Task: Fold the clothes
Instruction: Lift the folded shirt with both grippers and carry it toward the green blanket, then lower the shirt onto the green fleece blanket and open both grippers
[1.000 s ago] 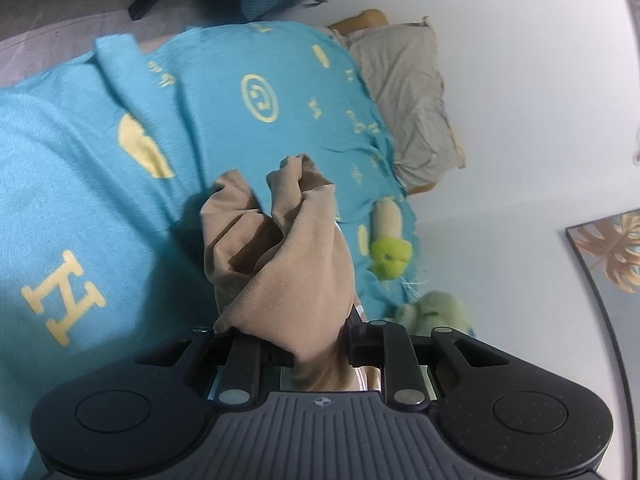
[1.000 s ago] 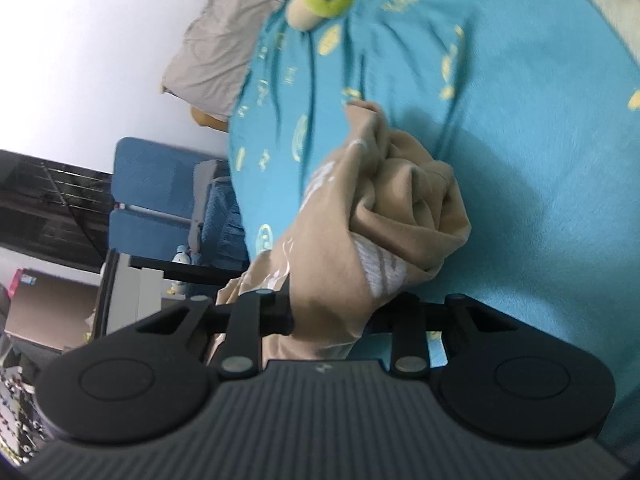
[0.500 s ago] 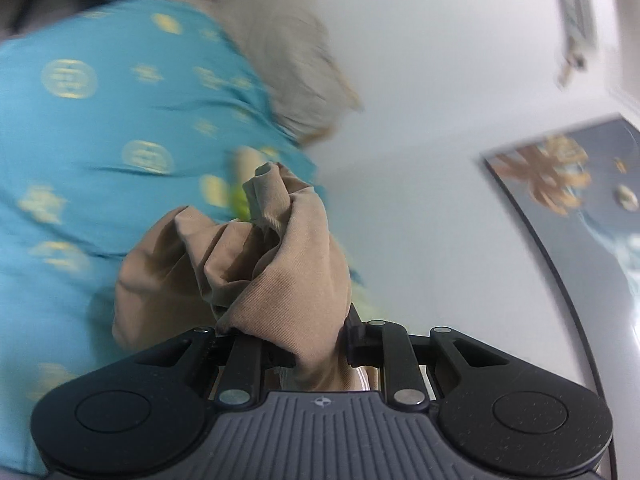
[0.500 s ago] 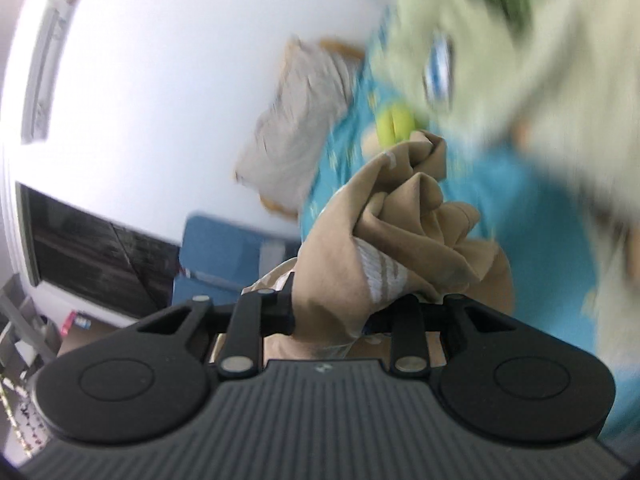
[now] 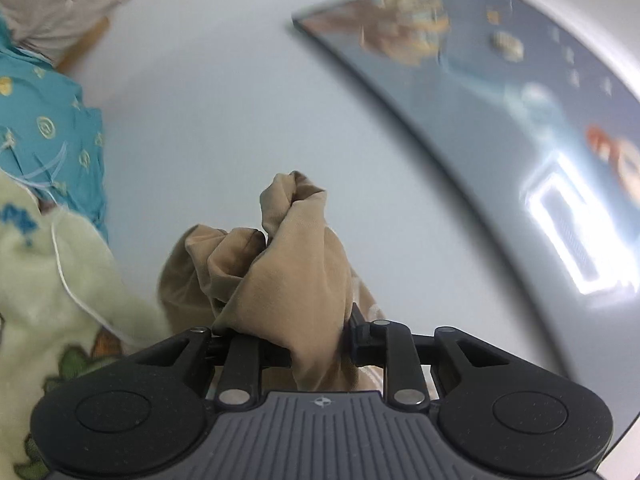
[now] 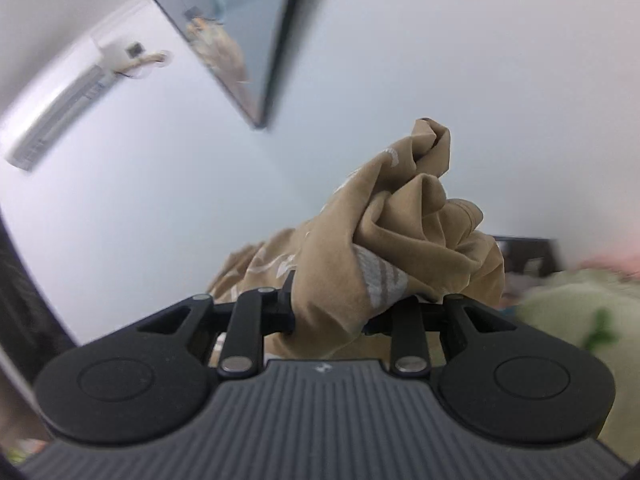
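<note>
Both grippers lifted clear of the bed, each with a bunch of the tan garment (image 5: 296,264) clamped in its jaws

Nearest in the left wrist view, the left gripper (image 5: 316,340) has its jaws pinching a crumpled wad of the tan cloth; they have just been opening a little, yet the fabric is held between them. In the right wrist view the right gripper (image 6: 332,312) has its jaws closed on another bunch of the garment (this part shows a pale printed pattern). Beside the left gripper lies a pale green blanket (image 5: 44,280), then the turquoise bedspread (image 5: 48,132) and a grey pillow (image 5: 56,4). Farther off stand the white wall (image 6: 500,60), a blurred framed picture (image 5: 500,80) and an air conditioner (image 6: 60,116)
</note>
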Demonstrator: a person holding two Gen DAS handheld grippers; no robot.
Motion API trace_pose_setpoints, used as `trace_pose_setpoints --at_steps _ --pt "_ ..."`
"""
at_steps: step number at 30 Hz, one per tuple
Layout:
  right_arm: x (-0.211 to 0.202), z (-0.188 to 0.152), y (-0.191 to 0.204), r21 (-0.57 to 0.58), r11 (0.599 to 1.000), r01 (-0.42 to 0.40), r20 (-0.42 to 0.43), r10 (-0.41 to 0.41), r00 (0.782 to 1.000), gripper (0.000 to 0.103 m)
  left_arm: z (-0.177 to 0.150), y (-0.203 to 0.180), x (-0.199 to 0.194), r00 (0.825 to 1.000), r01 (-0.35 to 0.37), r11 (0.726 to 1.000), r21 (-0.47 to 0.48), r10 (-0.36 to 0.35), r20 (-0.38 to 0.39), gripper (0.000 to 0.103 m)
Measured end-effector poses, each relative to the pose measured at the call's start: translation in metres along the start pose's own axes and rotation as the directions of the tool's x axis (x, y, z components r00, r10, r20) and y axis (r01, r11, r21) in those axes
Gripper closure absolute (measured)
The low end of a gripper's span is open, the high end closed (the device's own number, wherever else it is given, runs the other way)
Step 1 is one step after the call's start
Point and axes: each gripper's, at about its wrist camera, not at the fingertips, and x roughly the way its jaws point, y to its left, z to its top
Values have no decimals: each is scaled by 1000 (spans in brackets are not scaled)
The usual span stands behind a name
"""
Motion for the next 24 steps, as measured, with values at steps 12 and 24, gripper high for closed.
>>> trace_pose_setpoints --at_steps 12,24 --pt "5 -150 -94 50 980 191 -216 -176 960 68 -129 106 -21 949 -190 970 150 221 -224 55" --pt "-44 -108 -62 151 939 310 -328 -248 911 65 -77 -7 -89 920 -318 845 431 384 -75 0"
